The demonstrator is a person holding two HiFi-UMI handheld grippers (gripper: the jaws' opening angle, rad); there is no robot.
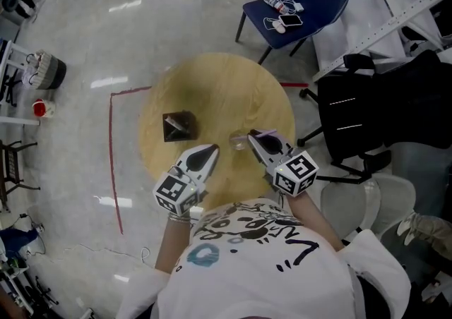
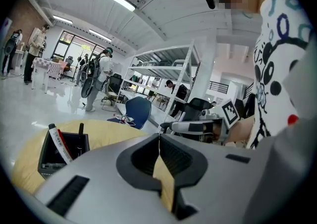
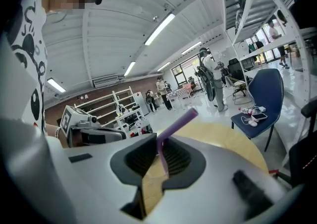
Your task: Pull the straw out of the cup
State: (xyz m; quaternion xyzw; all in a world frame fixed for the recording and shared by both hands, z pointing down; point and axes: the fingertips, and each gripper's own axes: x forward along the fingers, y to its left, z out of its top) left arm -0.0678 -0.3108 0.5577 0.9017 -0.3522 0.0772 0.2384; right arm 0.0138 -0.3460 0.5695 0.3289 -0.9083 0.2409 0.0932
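Note:
A purple straw [image 3: 176, 123] sticks up and to the right from between the jaws of my right gripper [image 3: 159, 142], which is shut on its lower part. In the head view that right gripper [image 1: 254, 135] sits beside a small clear cup [image 1: 239, 142] on the round wooden table [image 1: 226, 85]; I cannot make out the straw there. My left gripper [image 1: 210, 149] hovers just left of the cup. In its own view the left gripper [image 2: 159, 138] is shut, jaws touching with nothing between them.
A black open box [image 1: 178, 127] holding pens [image 2: 60, 142] stands on the table's left part. A blue chair [image 1: 296, 3] with a phone and cables is beyond the table. A black office chair [image 1: 367, 113] stands at the right. Red tape [image 1: 113, 162] marks the floor.

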